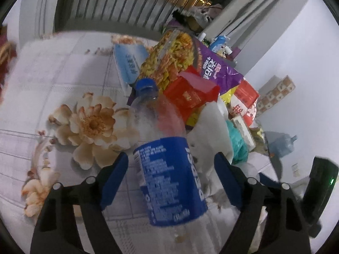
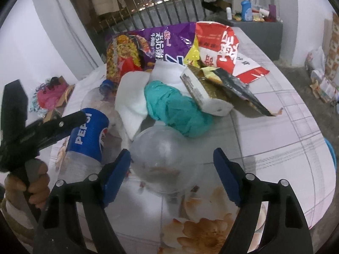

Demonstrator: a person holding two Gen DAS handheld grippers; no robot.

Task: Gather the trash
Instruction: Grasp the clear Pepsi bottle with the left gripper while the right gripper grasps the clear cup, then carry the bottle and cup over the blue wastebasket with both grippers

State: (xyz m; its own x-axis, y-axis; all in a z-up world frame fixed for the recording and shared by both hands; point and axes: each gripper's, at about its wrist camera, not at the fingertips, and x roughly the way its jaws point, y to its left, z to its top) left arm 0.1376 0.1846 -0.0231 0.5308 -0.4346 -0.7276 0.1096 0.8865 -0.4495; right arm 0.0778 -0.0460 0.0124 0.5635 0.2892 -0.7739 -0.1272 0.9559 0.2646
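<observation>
An empty Pepsi bottle (image 1: 169, 182) with a blue label and blue cap lies on the flowered tablecloth (image 1: 53, 97). My left gripper (image 1: 171, 169) is open, its blue fingers on either side of the bottle's label, not closed on it. The bottle also shows in the right wrist view (image 2: 89, 133). My right gripper (image 2: 171, 165) is open around a clear plastic cup (image 2: 167, 158) lying on the cloth. Behind lie white tissue (image 2: 131, 101), a teal bag (image 2: 175, 110), a purple noodle wrapper (image 2: 152, 42) and a red and white bag (image 2: 220, 46).
A red carton (image 1: 188, 95) and a blue packet (image 1: 129, 61) lie in the pile. A white box (image 2: 203, 93) and a dark torn wrapper (image 2: 237, 86) sit right of the teal bag. A railing (image 1: 118, 6) runs behind the table. A wall stands on the right.
</observation>
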